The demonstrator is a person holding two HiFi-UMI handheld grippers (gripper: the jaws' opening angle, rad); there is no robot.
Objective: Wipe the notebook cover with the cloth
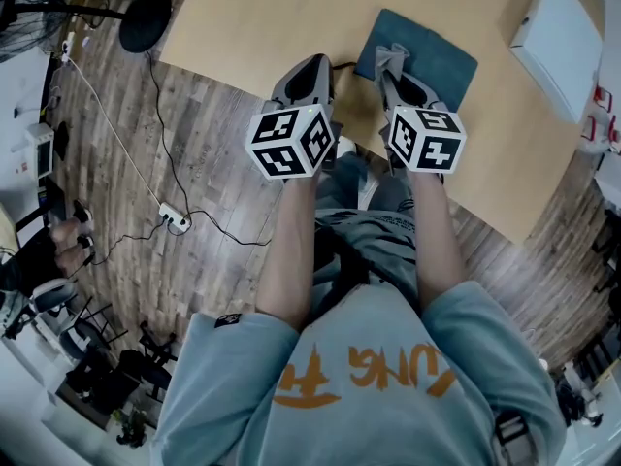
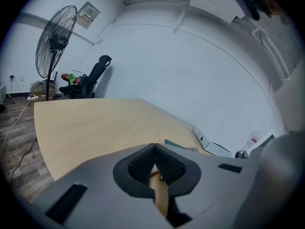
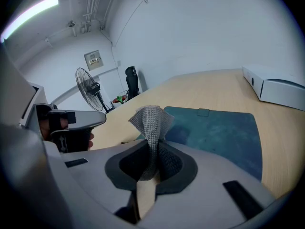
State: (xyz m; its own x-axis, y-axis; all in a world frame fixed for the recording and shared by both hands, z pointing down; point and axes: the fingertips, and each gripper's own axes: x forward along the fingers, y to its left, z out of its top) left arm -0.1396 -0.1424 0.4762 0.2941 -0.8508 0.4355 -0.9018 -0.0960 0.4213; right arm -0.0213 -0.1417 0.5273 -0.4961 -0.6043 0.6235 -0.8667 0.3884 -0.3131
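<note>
The right gripper [image 3: 151, 149] is clamping the grey waffle cloth [image 3: 150, 120], which is standing up over the teal notebook's [image 3: 219, 132] near left edge. The left gripper [image 2: 155, 151] is hovering closed and empty, just left. Only its view is showing the floor fan [image 2: 56, 46].

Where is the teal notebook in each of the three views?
Head view: the notebook lies on the table, top centre-right.
Left gripper view: only a thin edge of the notebook shows, just above the left claw.
Right gripper view: the notebook fills the centre right, behind the cloth.
Shared landmark: the white box on the same table.
</note>
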